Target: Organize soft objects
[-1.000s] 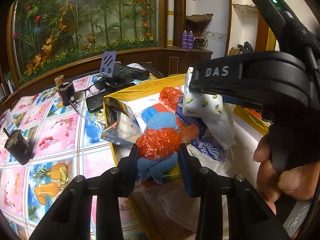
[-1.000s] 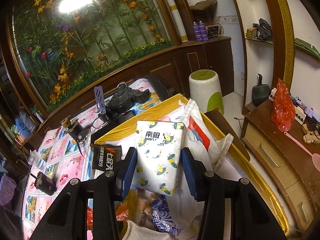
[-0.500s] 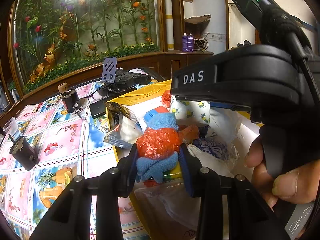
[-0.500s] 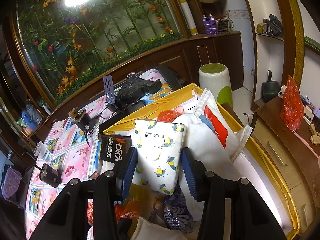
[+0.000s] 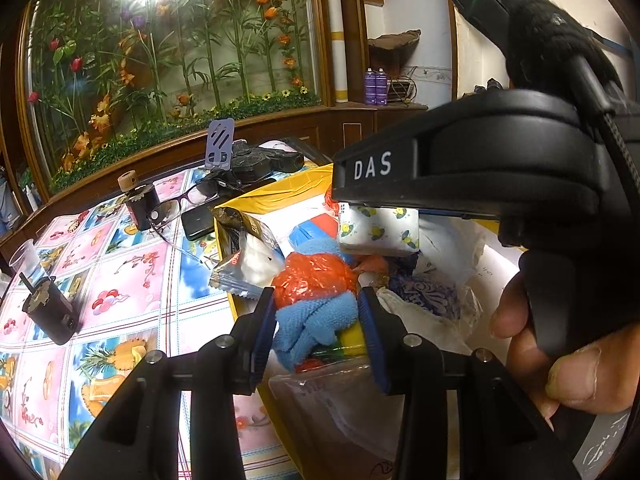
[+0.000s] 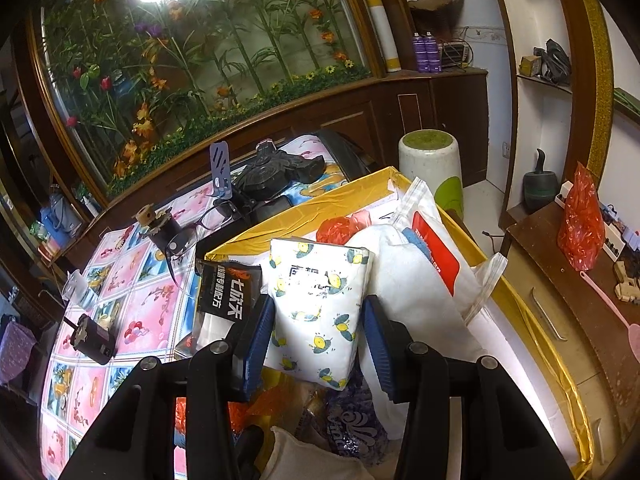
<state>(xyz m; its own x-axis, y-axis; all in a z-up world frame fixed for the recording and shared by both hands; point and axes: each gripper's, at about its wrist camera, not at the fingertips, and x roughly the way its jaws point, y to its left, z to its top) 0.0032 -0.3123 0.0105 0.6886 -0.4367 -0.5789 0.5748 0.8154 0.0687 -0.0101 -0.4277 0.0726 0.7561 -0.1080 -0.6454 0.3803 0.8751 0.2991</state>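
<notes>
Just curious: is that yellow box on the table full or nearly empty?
Full. The yellow box is heaped with bags, a tissue pack and a blue cloth, some rising above its rim.

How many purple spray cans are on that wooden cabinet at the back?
2. The purple spray cans stand side by side on the wooden cabinet, beside a wire rack. Others could be hidden behind it.
</notes>
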